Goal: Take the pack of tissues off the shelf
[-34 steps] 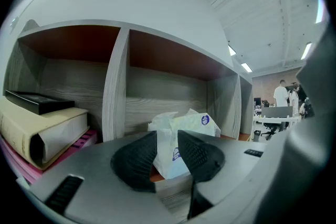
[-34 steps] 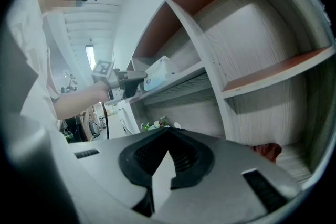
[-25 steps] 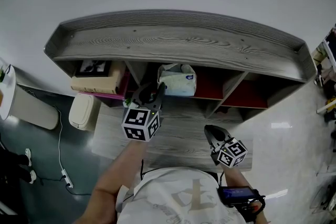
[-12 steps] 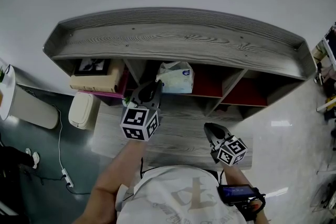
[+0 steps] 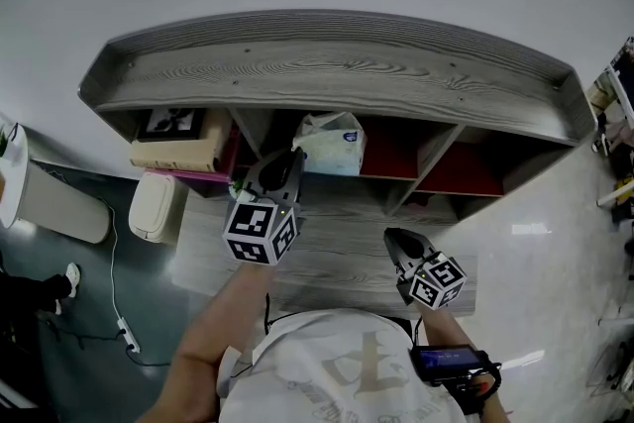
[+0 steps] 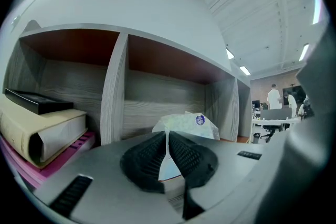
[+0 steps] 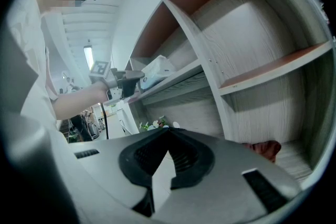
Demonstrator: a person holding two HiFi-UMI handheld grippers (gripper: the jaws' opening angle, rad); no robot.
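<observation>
The pack of tissues (image 5: 334,142) is a white soft pack with a blue round mark, standing in the shelf's middle compartment. In the left gripper view the pack (image 6: 189,123) rises just beyond the jaws. My left gripper (image 5: 291,160) reaches level into that compartment at the pack's near left edge. Its jaws (image 6: 167,135) have just been closing and now pinch a thin fold of the wrapper. My right gripper (image 5: 393,237) hangs lower, in front of the shelf's right half. It (image 7: 168,131) is shut with nothing in it.
The grey wooden shelf (image 5: 327,64) has upright dividers (image 6: 112,86) on both sides of the pack. Thick binders and a pink folder (image 6: 44,131) fill the left compartment. A white bin (image 5: 155,209) stands on the floor at the left. A lower shelf board (image 5: 337,258) juts out beneath my grippers.
The left gripper's jaws have closed together on the edge of the tissue pack. Neither hand has shifted, and the right gripper looks the same.
</observation>
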